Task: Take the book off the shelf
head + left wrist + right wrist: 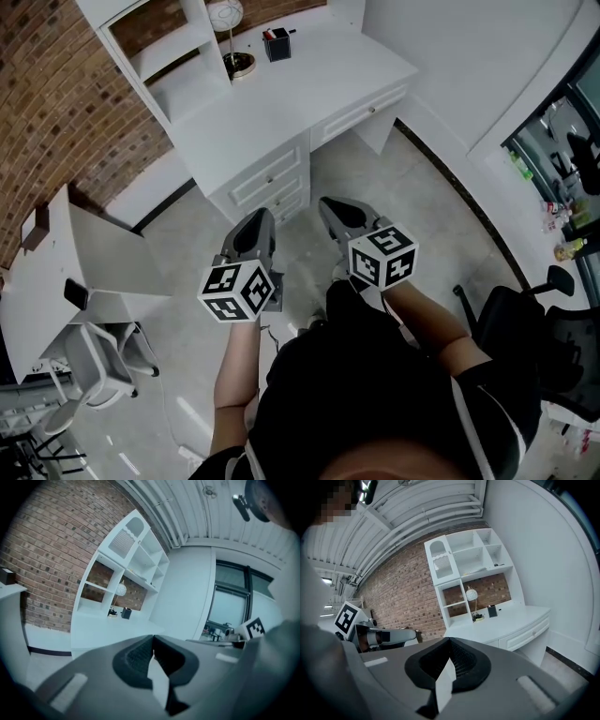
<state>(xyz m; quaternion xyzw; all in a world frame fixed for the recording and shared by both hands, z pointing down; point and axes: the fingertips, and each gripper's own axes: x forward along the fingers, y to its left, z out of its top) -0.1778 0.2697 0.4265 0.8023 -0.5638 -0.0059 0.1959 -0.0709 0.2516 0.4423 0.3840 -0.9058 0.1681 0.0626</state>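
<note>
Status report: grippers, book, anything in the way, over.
Left gripper and right gripper: jaws shut, empty. Book: can't make out on the shelf unit. Desk below the shelves, lamp and dark cup on it.

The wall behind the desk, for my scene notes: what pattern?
Reddish-brown brickwork; the wall shows best in the left gripper view.

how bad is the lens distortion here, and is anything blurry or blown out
Head view: sharp, only mild bending along the desk edges. Left gripper view: strong fisheye, dark corners, shelf leaning, window bright but readable. Right gripper view: same fisheye, shelf bowed, the near claw slightly soft.
</note>
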